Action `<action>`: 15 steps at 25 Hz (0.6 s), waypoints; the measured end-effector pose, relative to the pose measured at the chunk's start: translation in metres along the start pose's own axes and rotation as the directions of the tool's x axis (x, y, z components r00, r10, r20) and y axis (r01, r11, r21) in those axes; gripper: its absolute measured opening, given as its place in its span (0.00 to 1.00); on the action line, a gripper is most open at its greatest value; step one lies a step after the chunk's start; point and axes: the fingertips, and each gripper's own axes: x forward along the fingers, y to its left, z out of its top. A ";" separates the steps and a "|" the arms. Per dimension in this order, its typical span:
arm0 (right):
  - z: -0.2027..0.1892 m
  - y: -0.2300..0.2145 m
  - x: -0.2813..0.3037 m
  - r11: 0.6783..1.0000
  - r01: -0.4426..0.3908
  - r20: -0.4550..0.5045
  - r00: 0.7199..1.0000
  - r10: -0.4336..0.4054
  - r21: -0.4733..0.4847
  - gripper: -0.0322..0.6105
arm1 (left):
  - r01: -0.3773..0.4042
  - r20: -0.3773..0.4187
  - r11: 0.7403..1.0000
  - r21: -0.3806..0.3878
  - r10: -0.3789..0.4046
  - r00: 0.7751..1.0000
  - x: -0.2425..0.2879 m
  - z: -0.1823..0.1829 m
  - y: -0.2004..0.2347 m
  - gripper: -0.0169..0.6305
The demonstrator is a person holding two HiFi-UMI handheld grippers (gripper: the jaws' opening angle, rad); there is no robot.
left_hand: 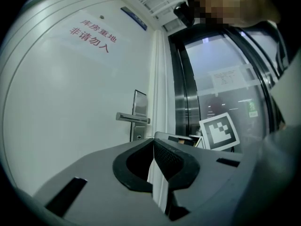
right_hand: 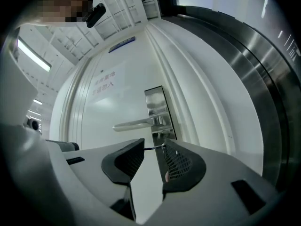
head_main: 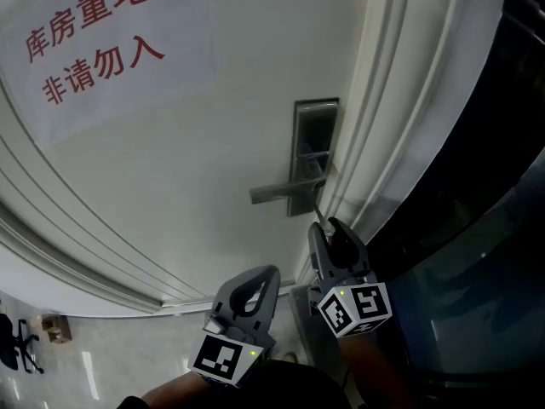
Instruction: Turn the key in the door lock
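White door [head_main: 170,186] with a red-lettered sign [head_main: 94,37] fills the background, and dark glass [head_main: 494,245] stands past the frame [head_main: 383,100] at the right.

The right gripper [right_hand: 154,145] has its jaws drawn in to a narrow gap. Across that gap, at the very tips, lies the key [right_hand: 153,148], seen edge-on as a thin dark line. One end meets the left tip and the other, with a small ring, meets the right tip, so the jaws appear to pinch it. In the head view the key shows as a thin sliver running from the tips up to the lower end of the lock plate [head_main: 313,143]. Whether it sits in the keyhole cannot be told. Just above the tips the lever handle [head_main: 281,192] juts out level from the plate, pointing away from the frame.

The left gripper [left_hand: 154,143] has its jaws pressed together at the tips with nothing between them. Behind the tips only the door edge shows through the opening between the pads. It hangs lower than the right gripper and well apart from the plate, beside the right gripper on the side away from the frame, pointing up at the door.
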 end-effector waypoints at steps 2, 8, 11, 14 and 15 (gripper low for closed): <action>-0.003 -0.004 0.010 1.000 0.009 0.002 1.000 -0.009 0.001 0.26 | 0.005 -0.006 1.000 0.000 -0.005 1.000 0.005 -0.001 0.006 0.04; -0.012 -0.014 0.030 1.000 0.023 0.002 1.000 -0.023 0.005 0.26 | 0.011 -0.039 1.000 -0.001 -0.011 0.999 0.016 -0.008 0.017 0.04; -0.015 -0.016 0.035 1.000 0.020 0.000 1.000 -0.020 0.014 0.26 | 0.013 -0.047 1.000 0.005 -0.013 0.999 0.020 -0.010 0.020 0.04; -0.017 -0.017 0.038 1.000 0.014 0.002 1.000 -0.014 0.022 0.26 | 0.014 -0.056 1.000 0.007 -0.014 0.998 0.022 -0.012 0.021 0.04; -0.017 -0.016 0.039 1.000 0.012 0.005 1.000 -0.012 0.024 0.26 | 0.014 -0.059 1.000 0.008 -0.013 0.998 0.022 -0.013 0.022 0.04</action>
